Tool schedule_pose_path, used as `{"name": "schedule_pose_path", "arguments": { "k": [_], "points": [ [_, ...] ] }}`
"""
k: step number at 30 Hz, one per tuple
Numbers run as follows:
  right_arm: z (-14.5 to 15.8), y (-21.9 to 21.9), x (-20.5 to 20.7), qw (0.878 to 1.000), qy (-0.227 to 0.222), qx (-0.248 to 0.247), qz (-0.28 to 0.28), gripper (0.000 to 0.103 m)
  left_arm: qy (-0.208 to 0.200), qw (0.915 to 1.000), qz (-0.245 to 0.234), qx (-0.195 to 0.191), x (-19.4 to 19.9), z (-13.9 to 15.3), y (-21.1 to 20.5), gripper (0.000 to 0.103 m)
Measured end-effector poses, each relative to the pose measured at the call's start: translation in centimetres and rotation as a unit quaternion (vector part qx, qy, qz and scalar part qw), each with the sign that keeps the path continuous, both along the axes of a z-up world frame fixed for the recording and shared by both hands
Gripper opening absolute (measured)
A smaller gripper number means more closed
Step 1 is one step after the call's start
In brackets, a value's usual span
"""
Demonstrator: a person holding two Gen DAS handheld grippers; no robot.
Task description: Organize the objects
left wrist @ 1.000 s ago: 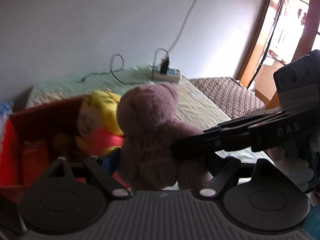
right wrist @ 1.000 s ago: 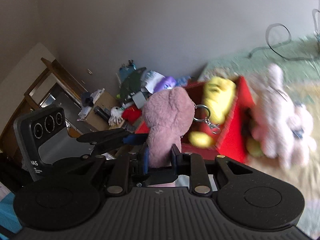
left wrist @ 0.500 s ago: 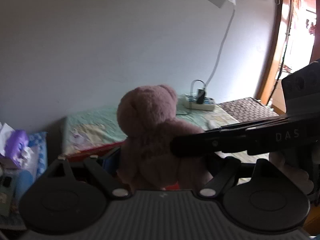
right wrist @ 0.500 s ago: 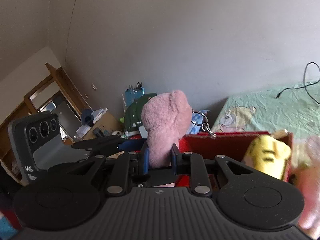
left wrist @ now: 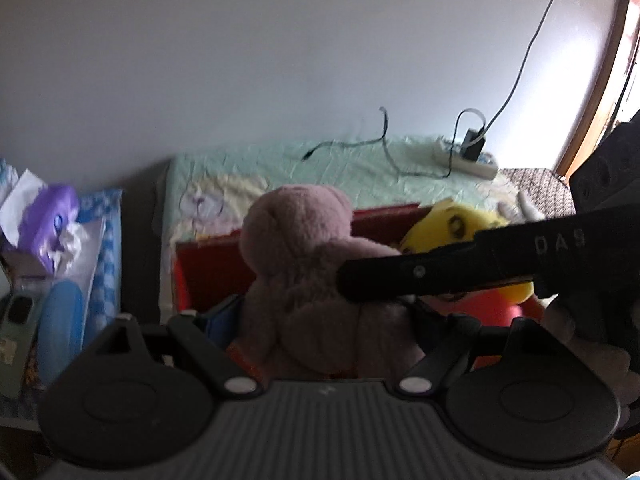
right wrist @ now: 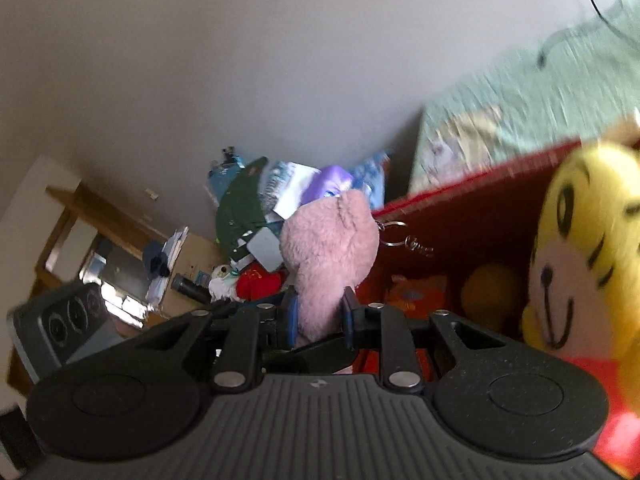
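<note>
both grippers carried pink bear (right wrist: 330, 256) over red box (right wrist: 460, 216).

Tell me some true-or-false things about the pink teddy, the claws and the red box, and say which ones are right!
1. The right claw is squeezing the pink teddy. True.
2. The pink teddy has a metal key ring hanging from it. True.
3. The red box has nothing in it. False: a yellow tiger toy sits inside, with other small toys behind it.
4. The red box sits on a bare wooden floor. False: it rests on a green sheet.
5. A power strip with a plug in it lies on the green sheet near the wall. True.
</note>
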State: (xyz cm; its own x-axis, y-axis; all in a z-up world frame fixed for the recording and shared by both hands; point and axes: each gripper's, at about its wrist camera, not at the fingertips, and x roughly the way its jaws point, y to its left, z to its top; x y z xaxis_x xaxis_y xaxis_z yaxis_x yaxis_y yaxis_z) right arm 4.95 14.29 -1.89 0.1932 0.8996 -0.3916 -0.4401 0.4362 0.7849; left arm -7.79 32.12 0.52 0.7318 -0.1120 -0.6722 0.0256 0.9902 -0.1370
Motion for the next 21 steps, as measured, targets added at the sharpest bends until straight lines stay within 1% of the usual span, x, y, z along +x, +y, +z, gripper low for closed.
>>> {"name": "schedule_pose_path", "arguments": {
  "k": [4,13,14,15,16,19,21],
  "points": [
    [-1.5,0.7,0.3,0.999,0.031,-0.012,-0.004,0.023,0.025,0.9996,0.009,-0.005,0.8,-1.8,0.5,0.083],
    [-3.3,1.7,1.0,0.996,0.07,-0.046,0.006,0.023,0.06,0.998,0.014,0.016,1.4,-3.9,0.4,0.082],
    [-3.4,1.9,1.1,0.996,0.073,-0.051,0.009,0.023,0.061,0.9979,0.012,0.017,1.4,-4.0,0.4,0.08],
    [-3.6,2.2,1.2,0.995,0.075,-0.058,0.013,0.023,0.063,0.9979,0.007,0.015,1.4,-4.2,0.3,0.075],
    [-3.7,2.4,1.2,0.995,0.075,-0.063,0.016,0.023,0.065,0.9978,0.002,0.013,1.4,-4.3,0.2,0.075],
    [-4.0,2.9,1.5,0.994,0.089,-0.06,0.025,0.022,0.07,0.997,-0.002,0.033,1.5,-4.7,-0.6,0.075],
    [-4.0,3.2,1.4,0.993,0.087,-0.082,0.024,0.022,0.071,0.9962,-0.002,0.05,1.5,-5.1,-1.2,0.075]
  ]
}}
